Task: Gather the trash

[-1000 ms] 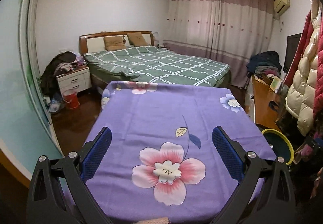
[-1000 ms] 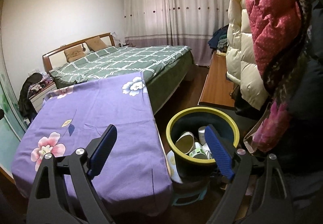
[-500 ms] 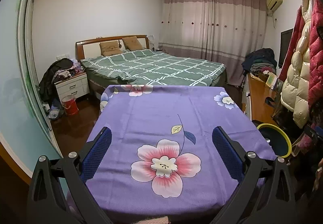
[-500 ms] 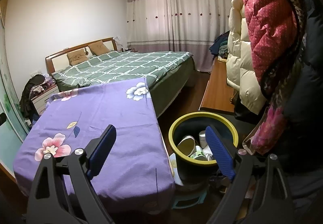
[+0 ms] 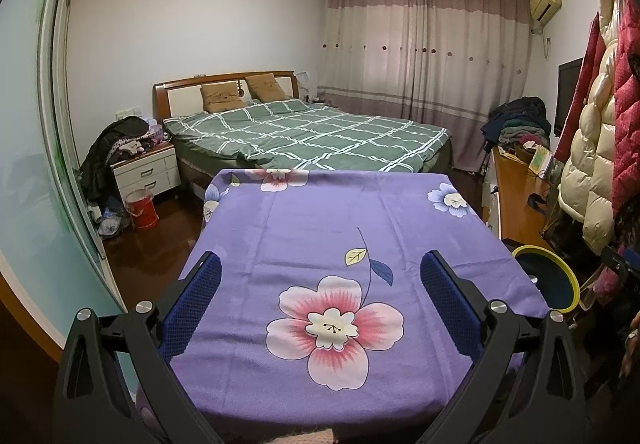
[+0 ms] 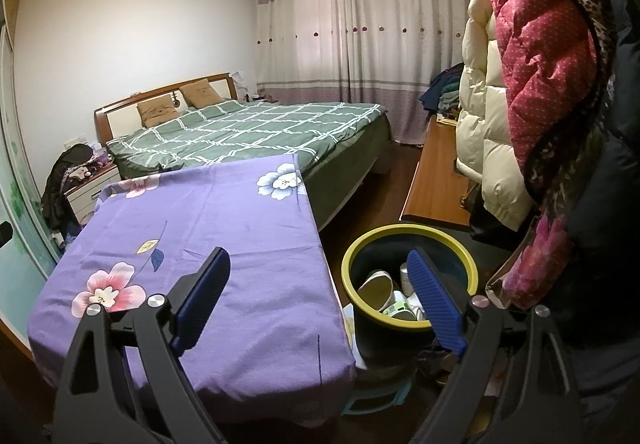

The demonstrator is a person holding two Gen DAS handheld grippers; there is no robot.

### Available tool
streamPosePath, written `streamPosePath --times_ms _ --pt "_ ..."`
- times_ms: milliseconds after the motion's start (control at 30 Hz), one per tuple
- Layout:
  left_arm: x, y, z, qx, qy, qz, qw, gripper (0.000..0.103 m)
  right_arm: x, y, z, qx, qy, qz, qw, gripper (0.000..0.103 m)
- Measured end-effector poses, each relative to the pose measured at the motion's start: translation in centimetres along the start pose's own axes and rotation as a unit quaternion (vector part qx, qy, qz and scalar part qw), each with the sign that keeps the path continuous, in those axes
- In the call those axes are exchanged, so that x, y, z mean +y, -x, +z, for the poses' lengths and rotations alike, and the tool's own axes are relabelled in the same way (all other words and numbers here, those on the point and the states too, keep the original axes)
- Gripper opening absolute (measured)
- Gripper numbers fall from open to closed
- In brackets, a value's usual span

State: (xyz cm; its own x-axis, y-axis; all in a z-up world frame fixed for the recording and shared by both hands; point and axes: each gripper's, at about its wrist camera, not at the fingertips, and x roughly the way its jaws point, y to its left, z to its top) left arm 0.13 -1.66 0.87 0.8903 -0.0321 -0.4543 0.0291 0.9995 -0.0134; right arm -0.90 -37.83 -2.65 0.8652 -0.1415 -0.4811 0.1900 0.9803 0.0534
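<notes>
A dark trash bin with a yellow-green rim (image 6: 412,234) stands on the floor right of the table, with white cups and wrappers (image 6: 394,296) inside. The same bin (image 5: 568,276) shows at the right edge of the left wrist view. My right gripper (image 6: 318,264) is open and empty, hanging over the table's right edge beside the bin. My left gripper (image 5: 320,264) is open and empty above the purple flowered tablecloth (image 5: 340,236). No trash lies on the cloth.
A bed with a green checked cover (image 5: 304,135) stands beyond the table. A white nightstand (image 5: 146,171) and a red bucket (image 5: 141,208) are at the left. Puffy coats (image 6: 532,55) hang close on the right above a wooden desk (image 6: 436,187). A small teal stool (image 6: 376,400) sits under the bin.
Both views have tilted up slightly, so the table and bin sit a little lower in frame. Both grippers stay open and empty.
</notes>
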Motion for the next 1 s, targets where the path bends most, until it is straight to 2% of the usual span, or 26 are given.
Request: streamPosePath --times_ms 1000 --pt "-0.10 -0.87 -0.07 0.014 -0.004 -0.007 0.9999 0.098 0.44 -0.55 -0.38 0.006 0.001 0.007 1.000 0.087"
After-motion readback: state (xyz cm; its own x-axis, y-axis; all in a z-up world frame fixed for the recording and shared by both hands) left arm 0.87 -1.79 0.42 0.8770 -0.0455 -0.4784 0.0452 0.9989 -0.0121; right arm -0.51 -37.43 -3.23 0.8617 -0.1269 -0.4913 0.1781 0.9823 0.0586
